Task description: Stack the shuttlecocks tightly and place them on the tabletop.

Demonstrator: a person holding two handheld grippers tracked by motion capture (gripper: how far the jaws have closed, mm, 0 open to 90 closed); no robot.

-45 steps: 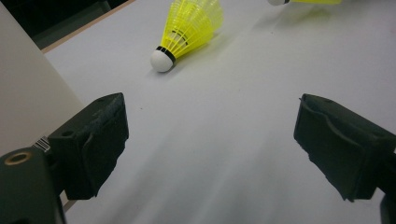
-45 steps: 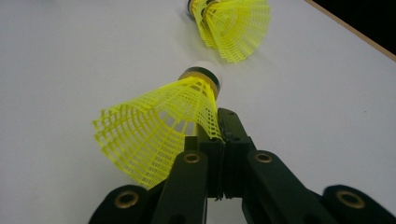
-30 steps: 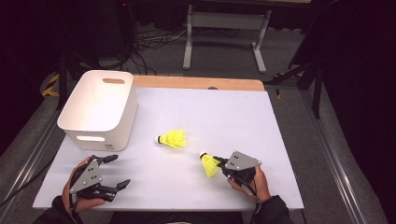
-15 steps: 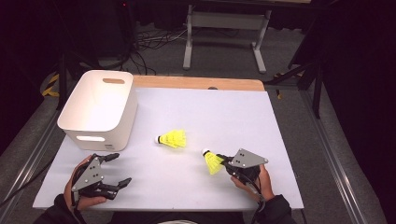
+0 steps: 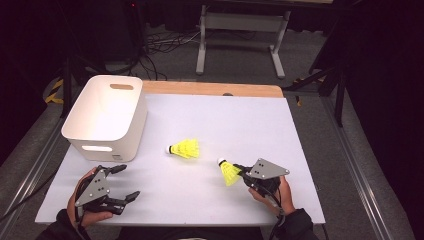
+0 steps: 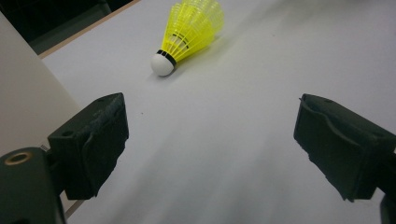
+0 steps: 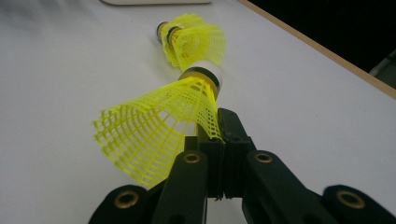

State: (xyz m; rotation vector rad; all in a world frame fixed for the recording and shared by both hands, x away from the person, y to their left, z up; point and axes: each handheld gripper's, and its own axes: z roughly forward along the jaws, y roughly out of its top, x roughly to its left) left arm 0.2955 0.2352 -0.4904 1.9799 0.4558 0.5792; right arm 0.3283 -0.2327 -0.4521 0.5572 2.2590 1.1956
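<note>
With the right gripper (image 5: 239,171) clamped on a yellow mesh plastic shuttlecock (image 5: 229,172) and the left gripper (image 5: 125,183) spread empty, carrying toward the white plastic bin (image 5: 131,125) at ten o'clock seems next.

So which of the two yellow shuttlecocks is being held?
The one nearer the person, pinched by its skirt edge in the right tool. The other shuttlecock lies free at mid-table, untouched.

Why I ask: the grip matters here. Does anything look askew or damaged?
Slightly: the right hand-held gripper pinches the held shuttlecock by its skirt's edge, so it juts out sideways. The loose shuttlecock looks intact.
</note>
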